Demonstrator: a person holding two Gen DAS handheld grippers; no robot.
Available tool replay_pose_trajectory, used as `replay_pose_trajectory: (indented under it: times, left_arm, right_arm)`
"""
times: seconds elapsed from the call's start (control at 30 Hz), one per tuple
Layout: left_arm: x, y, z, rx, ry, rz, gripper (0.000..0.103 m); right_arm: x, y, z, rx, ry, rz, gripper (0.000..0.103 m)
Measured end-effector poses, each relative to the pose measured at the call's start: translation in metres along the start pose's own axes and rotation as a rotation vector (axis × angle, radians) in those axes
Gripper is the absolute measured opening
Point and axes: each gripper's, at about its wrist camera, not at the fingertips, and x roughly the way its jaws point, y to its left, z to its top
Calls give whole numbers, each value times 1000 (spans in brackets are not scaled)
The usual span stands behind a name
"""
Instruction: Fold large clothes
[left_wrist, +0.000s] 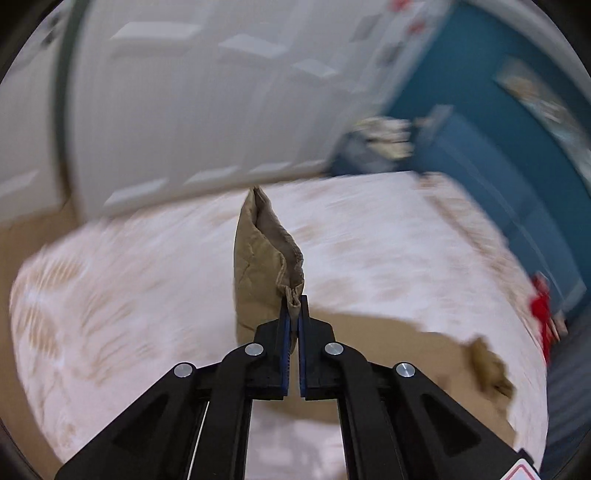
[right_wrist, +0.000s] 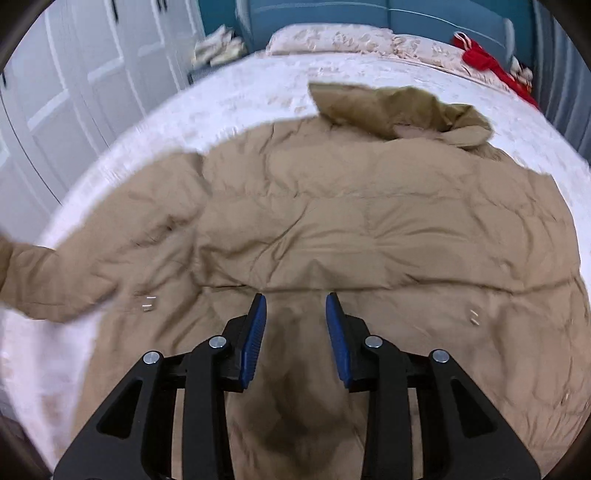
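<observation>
- Coat cuff (left_wrist: 267, 258) — left wrist view: a tan quilted sleeve end stands up from the left gripper (left_wrist: 294, 306), rising toward 12 o'clock; the blue pads are pressed together on its edge, pinching the fabric.
- More tan coat fabric lies below, at 4 to 5 o'clock of the gripper, with a rumpled piece at the far right edge of the bed (left_wrist: 110, 288).
- The bed has a pale patterned cover and fills the middle of this view, which is blurred; white cupboard doors (left_wrist: 192, 110) stand at 11 o'clock, a teal wall (left_wrist: 480, 110) at 2 o'clock, something red (left_wrist: 541, 310) at 3 o'clock on the bed's edge.
- Right wrist view: the coat (right_wrist: 332, 214) lies spread flat across the bed (right_wrist: 240, 99), its hood (right_wrist: 402, 110) bunched at 12 to 1 o'clock, one sleeve (right_wrist: 55, 280) trailing off toward 9 o'clock.
- The right gripper (right_wrist: 295, 306) points down over the coat's lower part — its jaws are spread part way, tan fabric seen in the gap below them; whether the pads touch it I cannot tell.
- Small metal snaps (right_wrist: 147, 302) show at 9 o'clock of the gripper, another (right_wrist: 474, 317) at 3 o'clock.
- A pillow (right_wrist: 332, 38) lies at the head of the bed at 12 o'clock, a red thing (right_wrist: 491, 66) at 1 o'clock.
</observation>
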Motion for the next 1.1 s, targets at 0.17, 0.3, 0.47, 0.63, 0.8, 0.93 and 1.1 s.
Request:
replay_pose_trajectory:
  times: [0.17,0.3,0.47,0.63,0.8,0.93,1.1]
  left_arm:
    - [-30,-125,-2,161,-16,-233,1]
    - [-43,-235,-46,315,47,-383,1]
    - [-19,-325,-141,475,216,-426,2]
    - [19,-342,-223,479,372,-354,63]
    - [16,-302,-225,350,436,-418,69]
    - [14,-246,-192,272,387,-373,76]
    - [53,-144,-141,33,392,-209,76]
  right_arm:
    - [-70,-46,-21,41,-79,8,35]
    - [-116,-97,-38,96,-131,-59,40]
    - [-147,-145,-62,134,-129,-130,41]
    - [-154,-182,-85,197,-105,-162,42]
    - [-152,-204,-98,251,-86,-173,47]
    - [-149,-208,-87,286,-95,-122,51]
    - [-128,-192,-49,291,-103,-19,57]
